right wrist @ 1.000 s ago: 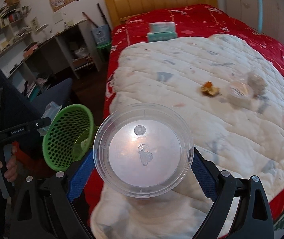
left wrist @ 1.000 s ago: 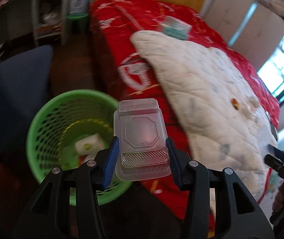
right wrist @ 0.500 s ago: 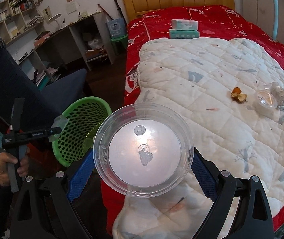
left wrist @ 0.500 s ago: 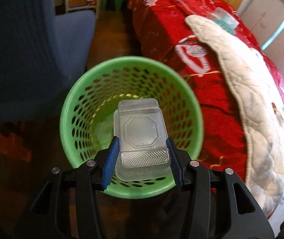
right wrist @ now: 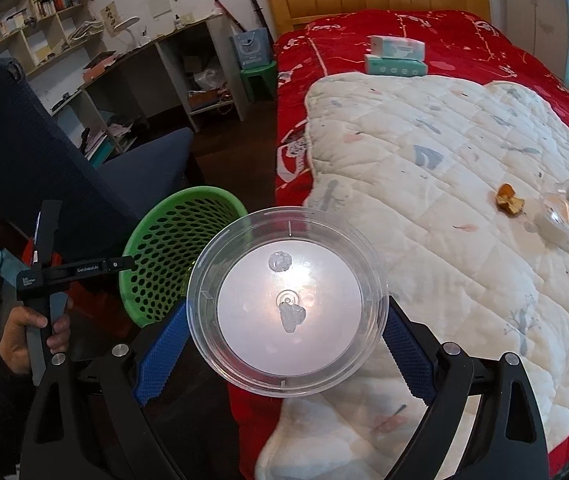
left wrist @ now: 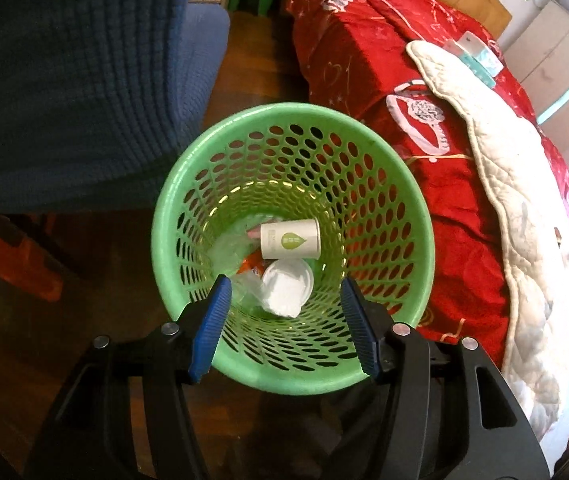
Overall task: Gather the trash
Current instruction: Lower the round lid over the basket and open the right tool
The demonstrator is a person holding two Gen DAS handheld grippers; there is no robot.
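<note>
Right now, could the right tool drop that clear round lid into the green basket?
Probably yes: the right tool holds the clear lid beside the green basket, whose open mouth looks unobstructed.

Left gripper (left wrist: 284,322) jaws now spread, clear tray gone, dropped into green basket (left wrist: 416,216)

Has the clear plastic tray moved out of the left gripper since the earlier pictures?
Yes. The left gripper is open and holds nothing above the green basket; the tray has left its fingers, apparently dropped among the basket's trash.

A blue chair (right wrist: 24,152) stands beside the red bed (right wrist: 464,40), near shelves (right wrist: 36,12).
</note>
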